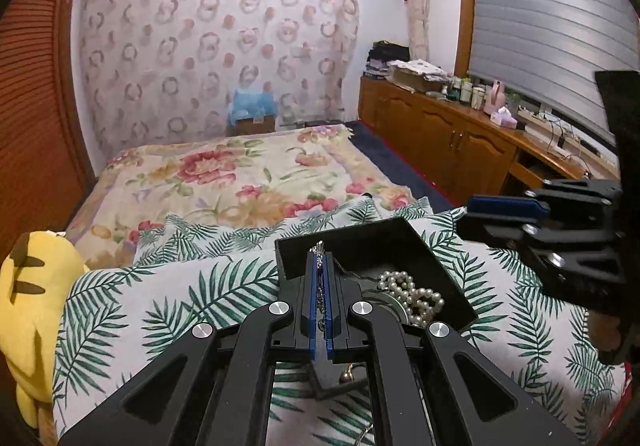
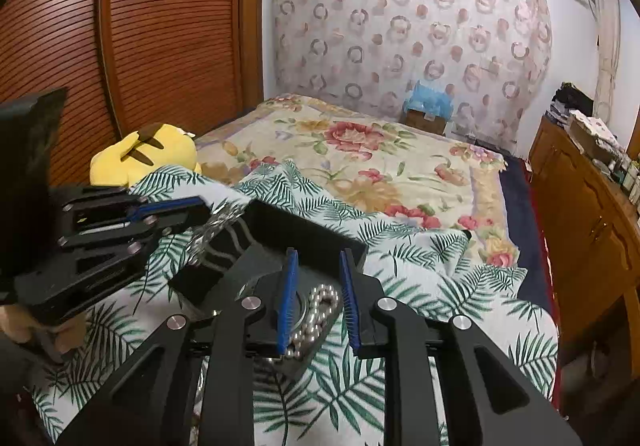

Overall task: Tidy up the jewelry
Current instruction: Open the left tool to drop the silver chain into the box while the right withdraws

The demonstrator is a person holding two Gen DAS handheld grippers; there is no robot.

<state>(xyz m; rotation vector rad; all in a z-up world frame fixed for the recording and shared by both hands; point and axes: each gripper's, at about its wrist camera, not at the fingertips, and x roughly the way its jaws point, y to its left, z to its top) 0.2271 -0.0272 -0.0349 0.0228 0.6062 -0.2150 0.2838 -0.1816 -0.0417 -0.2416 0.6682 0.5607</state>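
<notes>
A black open jewelry box point(image 1: 416, 242) point(image 2: 304, 234) lies on the palm-leaf cloth. A pearl necklace point(image 1: 412, 296) point(image 2: 316, 316) lies inside it. My left gripper point(image 1: 320, 262) is shut on a silver chain point(image 1: 319, 248) and holds it over the box's left side. In the right wrist view the left gripper point(image 2: 200, 206) shows at the left with the chain point(image 2: 214, 226) hanging from it. My right gripper point(image 2: 318, 266) is open and empty, over the pearls. It also shows at the right of the left wrist view point(image 1: 480, 214).
The palm-leaf cloth point(image 1: 168, 294) covers a bed with a floral quilt point(image 1: 240, 174). A yellow plush toy point(image 1: 32, 286) point(image 2: 148, 154) lies at the bed's left edge. A wooden cabinet point(image 1: 440, 130) with clutter stands at the right. A slatted wooden door point(image 2: 140, 26) is at the left.
</notes>
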